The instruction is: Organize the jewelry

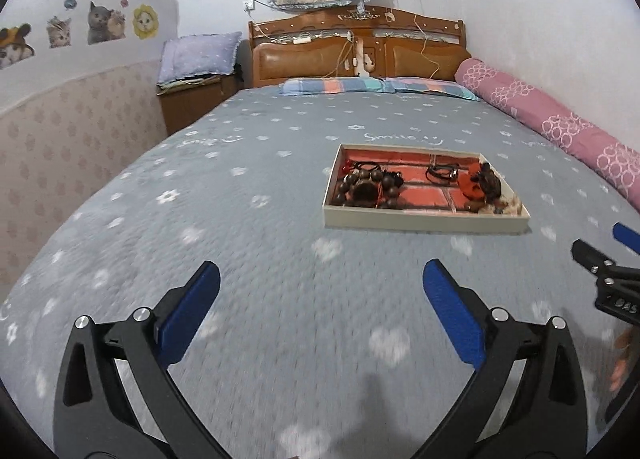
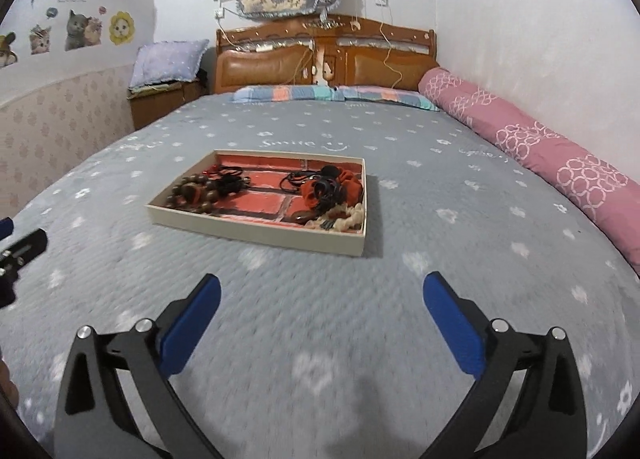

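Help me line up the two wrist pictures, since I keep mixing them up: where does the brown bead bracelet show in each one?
Left wrist view: the brown bead bracelet lies right of centre, at the left end of the shallow tray.
Right wrist view: the brown bead bracelet lies left of centre, again at the tray's left end.
Shared landmark: the wooden headboard behind the bed.
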`<state>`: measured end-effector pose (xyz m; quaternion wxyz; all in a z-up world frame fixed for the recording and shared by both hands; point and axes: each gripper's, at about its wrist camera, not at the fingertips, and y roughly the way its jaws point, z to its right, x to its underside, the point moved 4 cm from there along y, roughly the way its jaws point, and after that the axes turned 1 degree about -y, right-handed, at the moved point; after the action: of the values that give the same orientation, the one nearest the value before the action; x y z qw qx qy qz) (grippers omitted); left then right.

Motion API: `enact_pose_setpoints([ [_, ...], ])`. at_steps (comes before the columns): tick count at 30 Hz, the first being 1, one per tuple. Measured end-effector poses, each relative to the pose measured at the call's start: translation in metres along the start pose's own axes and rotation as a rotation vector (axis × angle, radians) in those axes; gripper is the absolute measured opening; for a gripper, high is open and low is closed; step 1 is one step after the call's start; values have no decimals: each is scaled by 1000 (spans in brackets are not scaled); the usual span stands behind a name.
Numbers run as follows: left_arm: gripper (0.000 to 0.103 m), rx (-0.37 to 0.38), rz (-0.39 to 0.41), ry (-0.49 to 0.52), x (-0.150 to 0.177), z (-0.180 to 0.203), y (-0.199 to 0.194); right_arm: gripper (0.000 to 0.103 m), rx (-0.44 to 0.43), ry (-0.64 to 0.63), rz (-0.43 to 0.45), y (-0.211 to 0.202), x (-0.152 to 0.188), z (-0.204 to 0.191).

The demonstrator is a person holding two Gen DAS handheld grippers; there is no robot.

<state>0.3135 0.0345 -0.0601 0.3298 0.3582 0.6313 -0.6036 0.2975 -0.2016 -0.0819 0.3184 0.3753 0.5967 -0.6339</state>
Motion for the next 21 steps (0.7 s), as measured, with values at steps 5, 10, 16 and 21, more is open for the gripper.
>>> enact_pose_setpoints([
  [5, 98, 13, 26, -15, 19, 4, -49, 99, -7, -4, 21, -60, 19, 4],
  [10, 98, 25, 60, -47, 34, 10, -102, 99, -17, -11, 43, -116, 37, 4],
  [16, 98, 18, 89, -25, 51, 17, -149, 99, -1, 2, 102, -168, 40, 5],
  [21, 98, 30, 114, -49, 51, 15, -176, 99, 4, -4, 130, -194, 37, 6],
])
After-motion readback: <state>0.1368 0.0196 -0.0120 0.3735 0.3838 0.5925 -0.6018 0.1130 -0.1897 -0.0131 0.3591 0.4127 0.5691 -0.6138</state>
